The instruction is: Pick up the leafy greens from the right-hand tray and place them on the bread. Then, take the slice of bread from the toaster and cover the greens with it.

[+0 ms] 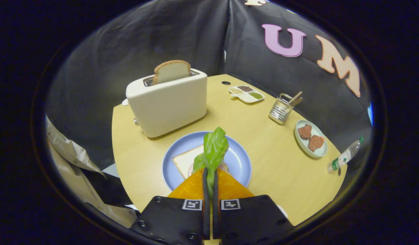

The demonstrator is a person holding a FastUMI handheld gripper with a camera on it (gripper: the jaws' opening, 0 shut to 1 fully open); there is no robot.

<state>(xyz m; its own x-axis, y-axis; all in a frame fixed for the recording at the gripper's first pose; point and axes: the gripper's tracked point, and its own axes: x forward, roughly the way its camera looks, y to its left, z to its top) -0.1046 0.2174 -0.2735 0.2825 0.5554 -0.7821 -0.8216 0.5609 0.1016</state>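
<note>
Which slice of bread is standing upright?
The bread slice in the toaster stands upright; the slice on the blue plate lies flat under the leafy greens in the tongs.

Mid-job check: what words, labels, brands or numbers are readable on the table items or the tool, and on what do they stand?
Clear plastic bottle with green cap: its label print is too small and blurred to read.
Square black-and-white markers on the gripper's body: coded patterns, not words.
No readable text elsewhere on the table items.
The gripper is shut on the green lettuce leaf, above the round blue plate.
</note>
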